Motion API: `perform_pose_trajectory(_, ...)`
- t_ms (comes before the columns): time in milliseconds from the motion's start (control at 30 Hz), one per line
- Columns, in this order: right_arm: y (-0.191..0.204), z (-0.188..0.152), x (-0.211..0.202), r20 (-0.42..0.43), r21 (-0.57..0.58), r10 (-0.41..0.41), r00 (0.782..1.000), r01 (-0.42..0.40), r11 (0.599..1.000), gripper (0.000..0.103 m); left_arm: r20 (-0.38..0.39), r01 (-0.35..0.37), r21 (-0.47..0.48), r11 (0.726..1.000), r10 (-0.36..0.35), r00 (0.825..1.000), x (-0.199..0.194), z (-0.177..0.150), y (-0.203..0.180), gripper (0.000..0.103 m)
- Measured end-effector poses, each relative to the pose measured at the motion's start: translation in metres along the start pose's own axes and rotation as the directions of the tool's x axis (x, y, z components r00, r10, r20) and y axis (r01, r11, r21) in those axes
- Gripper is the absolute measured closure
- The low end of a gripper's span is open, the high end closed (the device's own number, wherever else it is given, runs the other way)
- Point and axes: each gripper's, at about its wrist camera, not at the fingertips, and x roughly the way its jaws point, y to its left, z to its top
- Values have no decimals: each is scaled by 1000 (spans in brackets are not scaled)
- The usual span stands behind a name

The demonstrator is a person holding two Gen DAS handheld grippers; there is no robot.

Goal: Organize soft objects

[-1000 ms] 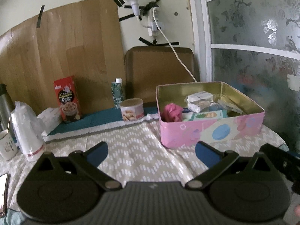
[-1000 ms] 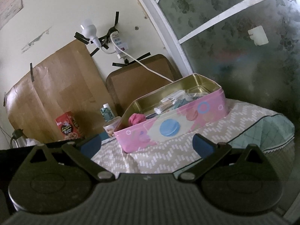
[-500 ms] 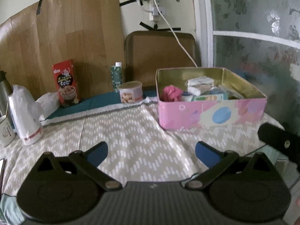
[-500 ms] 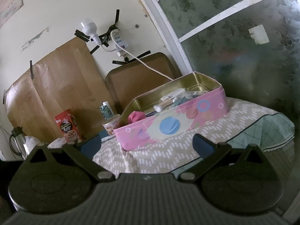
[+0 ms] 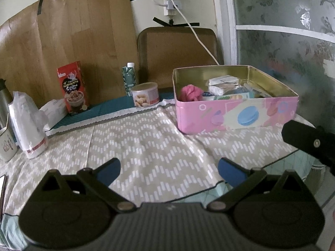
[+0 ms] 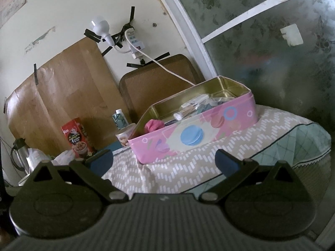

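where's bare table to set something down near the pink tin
The open stretch is the chevron cloth left of and in front of the pink tin, out to the wrapped cup stack. The back strip is crowded: red box, nut can, carton. The tin is full.

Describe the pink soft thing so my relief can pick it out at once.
Find the pink tin on the chevron tablecloth. Look inside at its left end: the crumpled pink soft thing lies there. Its neighbours are flat, pale packets; it alone is fuzzy and magenta.
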Motion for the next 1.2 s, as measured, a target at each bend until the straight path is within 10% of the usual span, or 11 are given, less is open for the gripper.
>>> perform_pose_trajectory(1200,3,-5,1,-8,5,-5,1000,5,1000,0,-46,80,31,996,-79,996,5,-6,-6,0)
